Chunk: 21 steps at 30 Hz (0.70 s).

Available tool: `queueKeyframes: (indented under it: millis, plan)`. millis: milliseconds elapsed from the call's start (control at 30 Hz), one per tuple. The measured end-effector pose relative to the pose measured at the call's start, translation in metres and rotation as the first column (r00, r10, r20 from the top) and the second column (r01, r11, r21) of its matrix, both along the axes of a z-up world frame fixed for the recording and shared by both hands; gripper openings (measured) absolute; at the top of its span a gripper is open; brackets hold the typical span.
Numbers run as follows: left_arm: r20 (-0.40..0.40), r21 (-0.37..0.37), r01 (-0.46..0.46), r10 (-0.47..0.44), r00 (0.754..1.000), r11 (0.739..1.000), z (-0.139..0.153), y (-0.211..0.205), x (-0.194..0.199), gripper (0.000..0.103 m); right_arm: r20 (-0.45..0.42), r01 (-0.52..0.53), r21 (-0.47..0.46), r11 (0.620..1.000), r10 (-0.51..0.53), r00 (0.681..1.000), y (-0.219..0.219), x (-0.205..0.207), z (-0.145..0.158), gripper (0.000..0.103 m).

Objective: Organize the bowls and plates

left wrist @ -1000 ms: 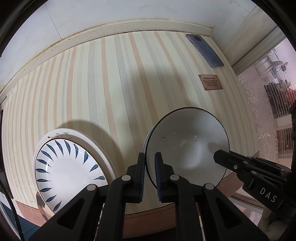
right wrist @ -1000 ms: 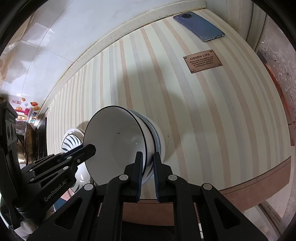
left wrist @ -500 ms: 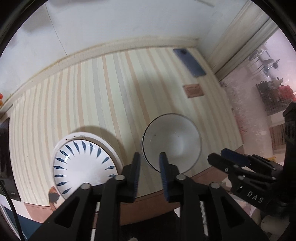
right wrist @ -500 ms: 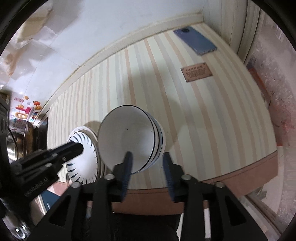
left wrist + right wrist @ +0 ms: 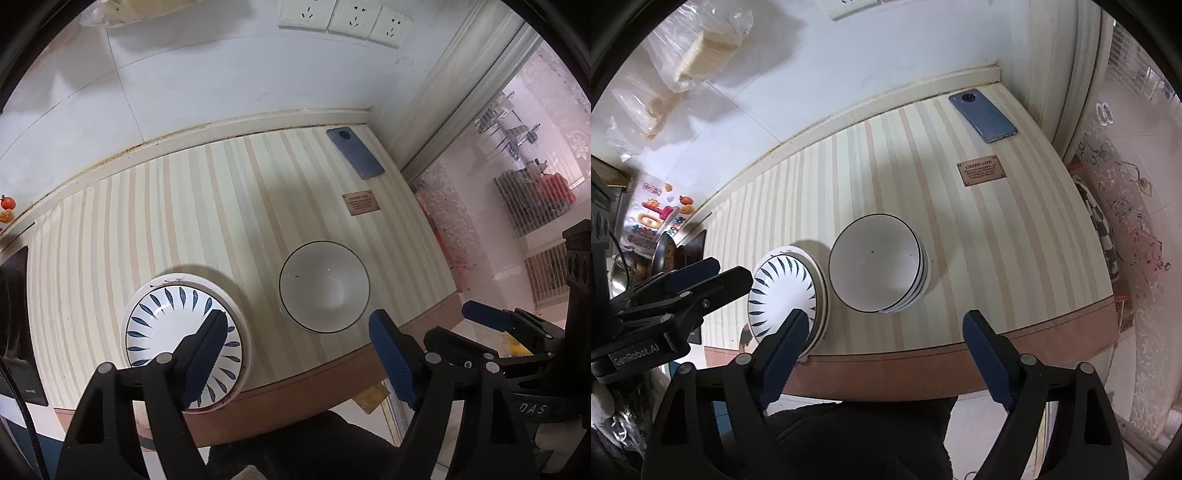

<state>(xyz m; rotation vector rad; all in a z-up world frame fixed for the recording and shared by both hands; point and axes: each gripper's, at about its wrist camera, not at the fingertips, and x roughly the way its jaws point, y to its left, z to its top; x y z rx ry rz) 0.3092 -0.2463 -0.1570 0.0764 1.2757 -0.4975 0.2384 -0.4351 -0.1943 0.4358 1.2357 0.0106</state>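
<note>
A stack of white bowls with dark rims (image 5: pixel 324 288) (image 5: pixel 877 267) stands on the striped table near its front edge. Left of it lies a stack of white plates with blue leaf marks (image 5: pixel 173 321) (image 5: pixel 783 291). My left gripper (image 5: pixel 299 354) is open and empty, held above and in front of the table edge, its left finger in front of the plates. My right gripper (image 5: pixel 886 350) is open and empty, pulled back over the front edge. Each gripper shows in the other's view, the right one (image 5: pixel 491 325) and the left one (image 5: pixel 698 277).
A blue phone (image 5: pixel 355 152) (image 5: pixel 982 117) lies at the table's far right corner, with a small brown plaque (image 5: pixel 360 202) (image 5: pixel 981 170) nearer. A tiled wall with sockets (image 5: pixel 343 18) backs the table. A dark appliance (image 5: pixel 14 317) stands at the left.
Both grippers let go of the bowl rim, opened wide, and pulled up and back from the table. The bowl now rests nested on the stack.
</note>
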Motion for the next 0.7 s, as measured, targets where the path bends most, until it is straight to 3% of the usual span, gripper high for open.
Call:
queueKeyframes:
  millis: [300, 500, 700]
  plan:
    - [-0.017, 0.001, -0.02, 0.02, 1.0, 1.0, -0.015, -0.005, 0.006, 0.085, -0.003, 0.021, -0.013, 1.0, -0.021, 1.0, -0.011, 0.003, -0.002, 0.092]
    - [-0.07, 0.039, -0.043, 0.045, 0.997, 0.998, -0.061, -0.014, 0.026, 0.085, -0.037, 0.054, 0.038, 0.998, -0.052, 0.998, -0.021, 0.02, -0.042, 0.092]
    - [-0.222, 0.027, -0.079, 0.083, 0.972, 0.997, -0.118, -0.021, 0.052, 0.085, -0.076, 0.092, 0.156, 0.984, -0.081, 0.994, -0.029, 0.041, -0.093, 0.092]
